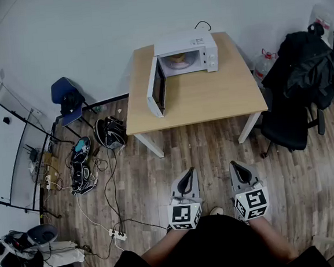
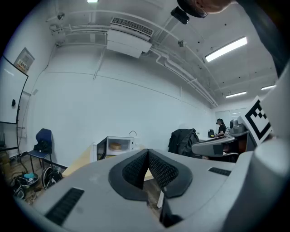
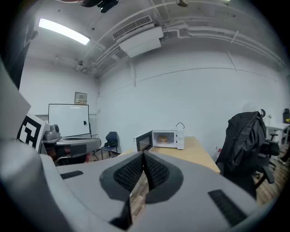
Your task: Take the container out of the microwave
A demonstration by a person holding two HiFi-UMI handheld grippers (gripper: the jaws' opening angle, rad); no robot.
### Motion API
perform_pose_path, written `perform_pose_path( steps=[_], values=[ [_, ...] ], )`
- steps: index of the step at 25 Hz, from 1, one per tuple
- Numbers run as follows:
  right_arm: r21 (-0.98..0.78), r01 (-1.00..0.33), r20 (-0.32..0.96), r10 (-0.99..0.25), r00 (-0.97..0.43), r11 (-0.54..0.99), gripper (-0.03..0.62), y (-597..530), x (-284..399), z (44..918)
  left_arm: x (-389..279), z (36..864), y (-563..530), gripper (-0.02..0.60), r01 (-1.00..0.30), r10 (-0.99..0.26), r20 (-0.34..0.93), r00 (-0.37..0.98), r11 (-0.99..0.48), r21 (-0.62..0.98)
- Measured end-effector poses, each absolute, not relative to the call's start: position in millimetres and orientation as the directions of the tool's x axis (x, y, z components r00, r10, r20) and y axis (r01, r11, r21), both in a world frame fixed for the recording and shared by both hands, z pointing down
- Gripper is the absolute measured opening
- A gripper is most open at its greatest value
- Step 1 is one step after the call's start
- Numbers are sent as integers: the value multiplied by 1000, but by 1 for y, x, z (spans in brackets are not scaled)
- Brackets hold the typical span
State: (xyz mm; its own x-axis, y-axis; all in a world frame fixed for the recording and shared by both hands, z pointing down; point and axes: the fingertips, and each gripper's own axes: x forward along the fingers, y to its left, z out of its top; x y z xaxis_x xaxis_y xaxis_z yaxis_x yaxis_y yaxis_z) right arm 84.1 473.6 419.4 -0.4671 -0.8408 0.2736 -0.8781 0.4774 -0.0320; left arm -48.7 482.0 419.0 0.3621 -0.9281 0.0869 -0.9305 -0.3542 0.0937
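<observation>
A white microwave [image 1: 183, 54] stands at the far side of a wooden table [image 1: 210, 94], its door [image 1: 156, 90] swung open to the left. Inside sits a round tan container [image 1: 177, 58], also seen small in the left gripper view [image 2: 116, 145] and the right gripper view [image 3: 162, 139]. My left gripper [image 1: 186, 178] and right gripper [image 1: 238, 171] are held side by side close to my body, well short of the table. Both are shut with nothing between the jaws; the ribbed pads meet at the tips in each gripper view [image 2: 147, 153] [image 3: 144, 156].
A black office chair draped with a dark jacket [image 1: 299, 83] stands right of the table. A blue chair [image 1: 68, 101], bags [image 1: 110, 132] and cables with a power strip [image 1: 118, 234] litter the wood floor at left. A whiteboard [image 1: 6, 155] leans at far left.
</observation>
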Motion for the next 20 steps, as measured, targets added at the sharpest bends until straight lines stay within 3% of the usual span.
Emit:
perform_pose_path(
  steps=[20],
  values=[
    [-122,-906,273,-864,-424,406,60,452,132,453,-8,439,444,12,-916,-909,113,402,-398,57]
  ],
)
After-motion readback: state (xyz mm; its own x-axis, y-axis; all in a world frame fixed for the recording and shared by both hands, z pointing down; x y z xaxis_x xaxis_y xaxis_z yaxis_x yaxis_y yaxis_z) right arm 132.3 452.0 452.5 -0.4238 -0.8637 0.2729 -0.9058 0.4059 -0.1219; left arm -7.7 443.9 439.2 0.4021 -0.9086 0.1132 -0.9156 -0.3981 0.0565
